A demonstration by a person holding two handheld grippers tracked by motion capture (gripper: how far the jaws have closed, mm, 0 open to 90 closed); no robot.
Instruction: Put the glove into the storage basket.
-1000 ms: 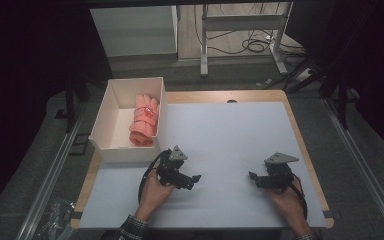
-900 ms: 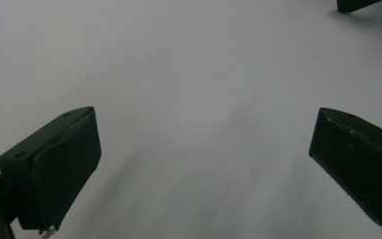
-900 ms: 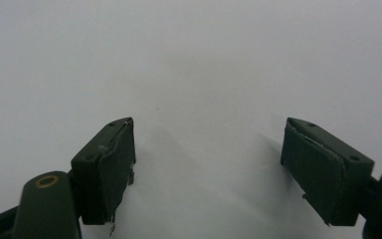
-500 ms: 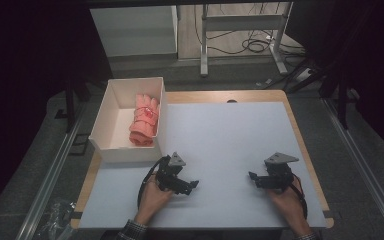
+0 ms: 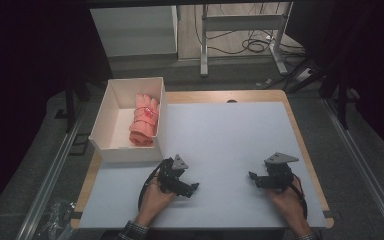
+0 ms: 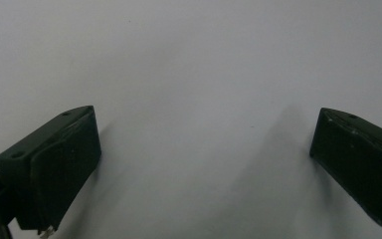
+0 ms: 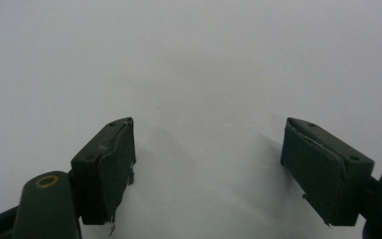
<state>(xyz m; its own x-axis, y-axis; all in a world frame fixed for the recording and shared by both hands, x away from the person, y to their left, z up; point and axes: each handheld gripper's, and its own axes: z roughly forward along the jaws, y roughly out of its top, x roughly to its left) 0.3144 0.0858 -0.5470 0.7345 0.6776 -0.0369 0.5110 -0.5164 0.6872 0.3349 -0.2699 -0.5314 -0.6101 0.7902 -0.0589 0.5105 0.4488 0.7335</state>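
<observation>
Towel (image 5: 144, 120) lies rolled in the box (image 5: 111, 149), beyond your left gripper (image 5: 189, 188); both it and your right gripper (image 5: 255, 178) rest empty, jaws spread, likely finished.

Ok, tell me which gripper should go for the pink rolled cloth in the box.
Left. The left gripper, jaws open and empty, sits just below the white box holding the pink rolled cloth. The right gripper, also open, lies across the table, farther from the box.
</observation>
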